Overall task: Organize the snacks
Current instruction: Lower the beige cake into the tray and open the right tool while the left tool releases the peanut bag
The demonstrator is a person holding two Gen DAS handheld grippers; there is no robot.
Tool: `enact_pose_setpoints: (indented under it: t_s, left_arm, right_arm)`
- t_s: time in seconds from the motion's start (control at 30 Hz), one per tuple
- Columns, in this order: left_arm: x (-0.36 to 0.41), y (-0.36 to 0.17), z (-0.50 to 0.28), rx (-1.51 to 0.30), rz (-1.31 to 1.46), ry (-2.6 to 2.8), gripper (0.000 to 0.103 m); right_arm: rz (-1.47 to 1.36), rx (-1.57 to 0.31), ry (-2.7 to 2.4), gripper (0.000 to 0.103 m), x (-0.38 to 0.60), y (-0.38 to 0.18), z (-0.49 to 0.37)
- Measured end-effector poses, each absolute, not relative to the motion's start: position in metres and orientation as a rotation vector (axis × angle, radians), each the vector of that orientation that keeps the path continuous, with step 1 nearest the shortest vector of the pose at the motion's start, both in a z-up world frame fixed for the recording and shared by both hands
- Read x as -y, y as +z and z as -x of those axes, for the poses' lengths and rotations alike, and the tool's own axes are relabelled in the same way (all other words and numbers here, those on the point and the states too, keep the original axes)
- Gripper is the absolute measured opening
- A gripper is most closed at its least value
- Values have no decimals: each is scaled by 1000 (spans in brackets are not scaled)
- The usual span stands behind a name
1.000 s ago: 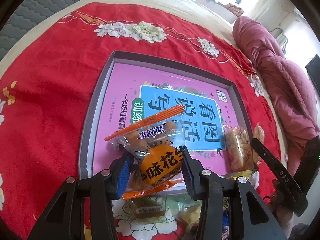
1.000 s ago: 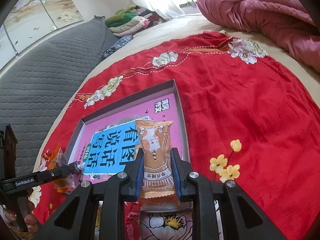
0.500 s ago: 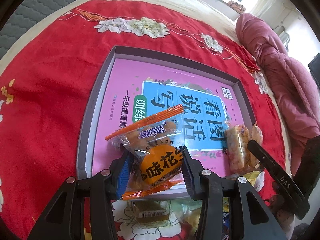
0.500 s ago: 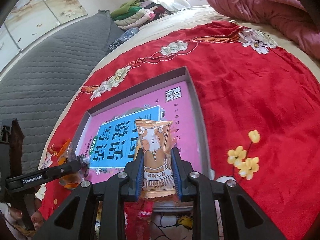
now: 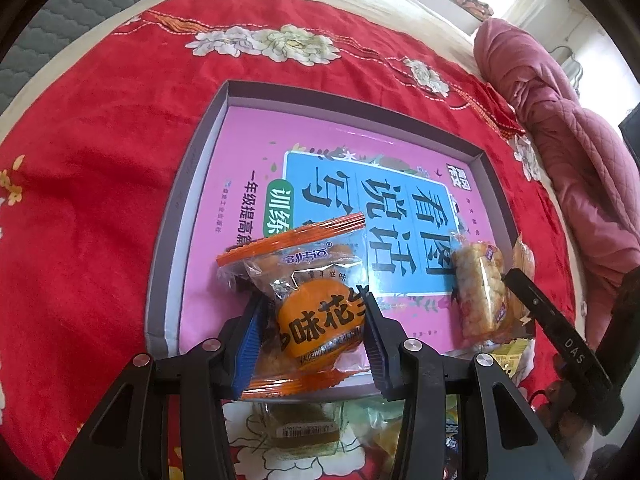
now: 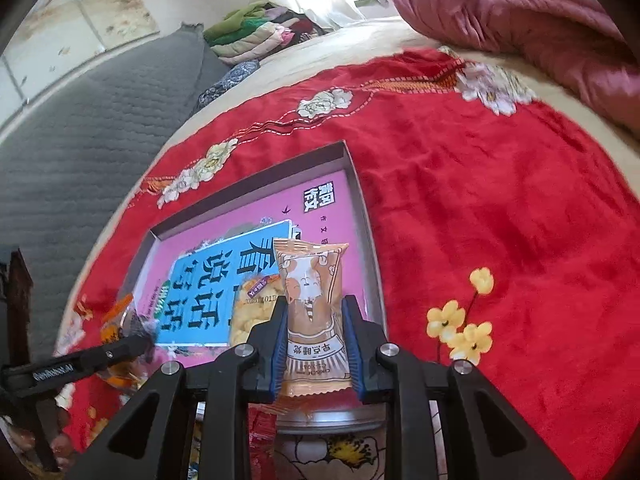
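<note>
My left gripper (image 5: pixel 315 304) is shut on an orange-and-clear peanut snack packet (image 5: pixel 304 256), held over the near edge of a grey shallow tray (image 5: pixel 192 184) lined with a pink and blue book. A rice cracker packet (image 5: pixel 480 288) lies in the tray's near right corner. My right gripper (image 6: pixel 315 308) is shut on a tan packet with a cartoon figure (image 6: pixel 310 276), upright over the same near edge of the tray (image 6: pixel 360 200). The cracker packet (image 6: pixel 252 308) shows just left of it. The left gripper (image 6: pixel 80 360) reaches in from the left.
The tray sits on a red flowered cloth (image 5: pixel 100 160) spread on a bed. Several loose snack packets (image 5: pixel 304 428) lie on the cloth under both grippers. A pink quilt (image 6: pixel 520 20) is heaped at the far right, and a grey quilted cover (image 6: pixel 80 140) runs along the left.
Both grippers keep their packets and have barely moved. In the right wrist view the cracker packet has come into sight left of the tan packet.
</note>
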State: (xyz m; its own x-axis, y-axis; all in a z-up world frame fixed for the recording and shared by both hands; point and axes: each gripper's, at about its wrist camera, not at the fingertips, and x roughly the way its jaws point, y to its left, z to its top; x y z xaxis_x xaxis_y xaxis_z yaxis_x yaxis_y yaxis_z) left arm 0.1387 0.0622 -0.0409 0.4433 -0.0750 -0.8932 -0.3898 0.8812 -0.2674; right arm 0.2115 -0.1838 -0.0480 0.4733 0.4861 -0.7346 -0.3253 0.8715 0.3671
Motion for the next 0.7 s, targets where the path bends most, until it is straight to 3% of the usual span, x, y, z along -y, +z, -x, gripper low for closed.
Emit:
enact_pose_setpoints:
  t_s: [0.27,0.33,0.7]
  left_arm:
    - [-60,-43,-140,-1114,475,199,48]
    - [-60,-43,-140,-1116,475,199,48]
    - [-59,-44,-141,-1121,474,195,48]
  right_arm:
    - [-205,-971,548,27,177,-50,-209]
    - [-209,-978,541,37,177,-51,-210]
    - [-235,-990,549,38,178,-51,-210]
